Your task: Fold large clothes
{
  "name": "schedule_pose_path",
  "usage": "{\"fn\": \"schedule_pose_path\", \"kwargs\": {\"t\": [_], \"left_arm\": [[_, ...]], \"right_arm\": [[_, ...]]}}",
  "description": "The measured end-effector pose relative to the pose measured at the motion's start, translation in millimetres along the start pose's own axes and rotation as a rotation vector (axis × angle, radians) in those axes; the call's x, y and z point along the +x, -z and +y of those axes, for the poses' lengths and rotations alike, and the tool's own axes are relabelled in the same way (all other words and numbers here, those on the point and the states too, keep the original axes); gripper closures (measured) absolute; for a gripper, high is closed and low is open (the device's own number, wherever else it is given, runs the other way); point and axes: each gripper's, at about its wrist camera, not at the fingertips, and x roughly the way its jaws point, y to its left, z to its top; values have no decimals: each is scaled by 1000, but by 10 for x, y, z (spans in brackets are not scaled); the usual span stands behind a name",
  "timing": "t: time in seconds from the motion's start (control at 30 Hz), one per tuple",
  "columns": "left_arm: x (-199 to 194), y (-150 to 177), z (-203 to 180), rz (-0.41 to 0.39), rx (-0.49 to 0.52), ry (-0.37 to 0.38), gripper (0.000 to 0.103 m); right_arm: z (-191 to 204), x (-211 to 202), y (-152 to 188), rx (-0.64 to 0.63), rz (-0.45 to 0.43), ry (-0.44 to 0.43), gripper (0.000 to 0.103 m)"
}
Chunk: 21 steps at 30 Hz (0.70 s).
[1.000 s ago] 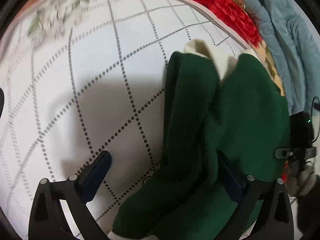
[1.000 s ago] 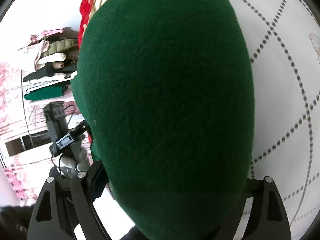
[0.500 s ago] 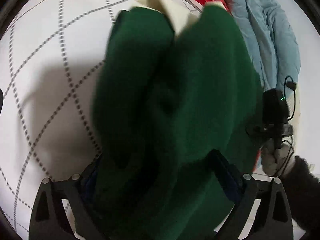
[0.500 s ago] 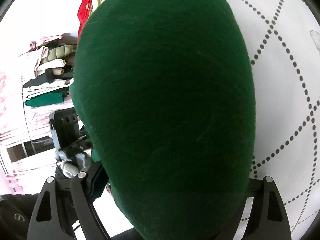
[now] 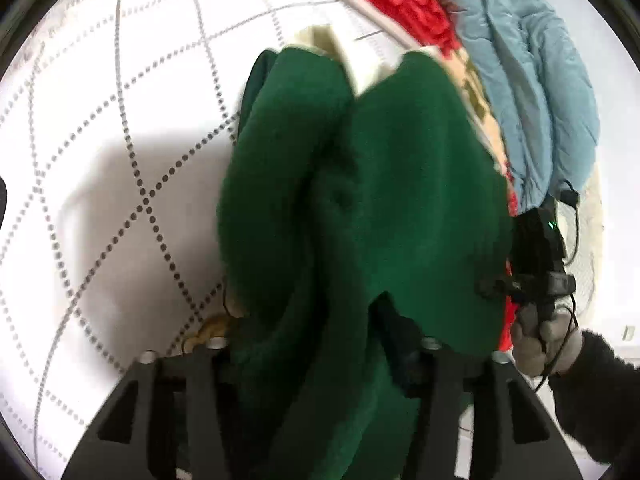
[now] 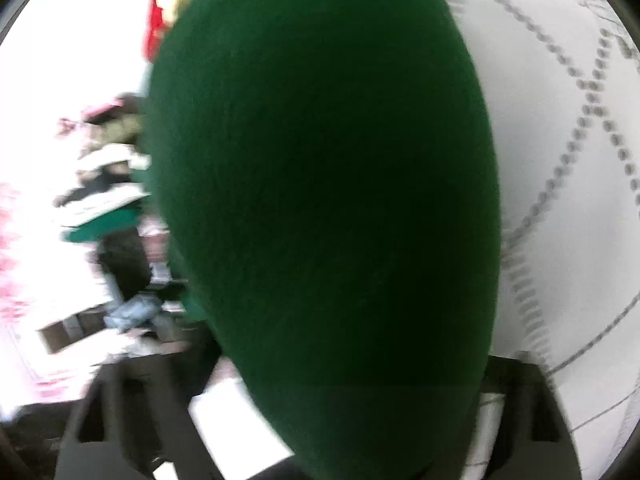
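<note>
Since the earlier frame, the left gripper [image 5: 316, 360] had been closing, its fingers now pinching the green garment [image 5: 360, 208], bunched on the bed [image 5: 100, 168], long axis running away; right gripper's [image 6: 320, 420] fingers spread wide around it.

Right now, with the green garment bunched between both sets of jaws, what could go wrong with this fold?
1. The left gripper has just been closing its jaws on a thick bunch of the green garment; it may catch several layers and drag the fold crooked.
2. The garment fills the right wrist view, so that grip is hard to check.
3. The red knit lies close and could get snagged.
</note>
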Motion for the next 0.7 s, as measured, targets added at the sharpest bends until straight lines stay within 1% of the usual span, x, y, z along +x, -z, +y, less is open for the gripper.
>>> {"fn": "schedule_pose_path", "kwargs": {"t": [0.03,0.07,0.1,0.13,0.17,0.2,0.23,0.27,0.3,0.33,0.37,0.5,0.6,0.67,0.7], "left_arm": [[14,-29,-17,-6,-13,6,52],[0,-40,-78,-22,-2,4,54],[-43,-17,-145,-35,22,-10,59],[-81,-10,-241,-51,50,-35,64],[-142,-4,-310,-64,64,-44,67],[-207,45,-311,-70,64,-43,68],[-269,37,-349,-77,59,-40,70],[-325,27,-407,-80,62,-30,72],[-354,41,-409,-80,74,-35,72],[-396,30,-488,-85,96,-53,72],[-441,10,-555,-89,109,-55,72],[-689,-100,-622,-129,116,-39,72],[-902,-248,-707,-167,136,-35,72],[-1015,-474,-771,-194,150,-32,72],[-1051,-583,-773,-204,154,-34,72]], "right_arm": [[4,35,-5,8,-16,-9,5],[19,52,-10,17,-23,-8,6],[63,59,-11,25,-31,-24,18],[106,31,-1,36,-47,-65,36],[167,-6,22,28,-61,-84,41],[240,-43,38,11,-61,-101,49],[300,-85,52,11,-65,-125,53],[375,-125,67,4,-71,-137,55],[452,-163,68,-15,-69,-143,56],[538,-195,66,-27,-76,-142,57],[622,-227,54,-37,-76,-145,57],[895,-381,-60,-73,-97,-159,58],[1153,-562,-223,-107,-111,-176,58],[1232,-821,-481,-129,-124,-182,58],[1307,-882,-596,-142,-126,-180,58]]}}
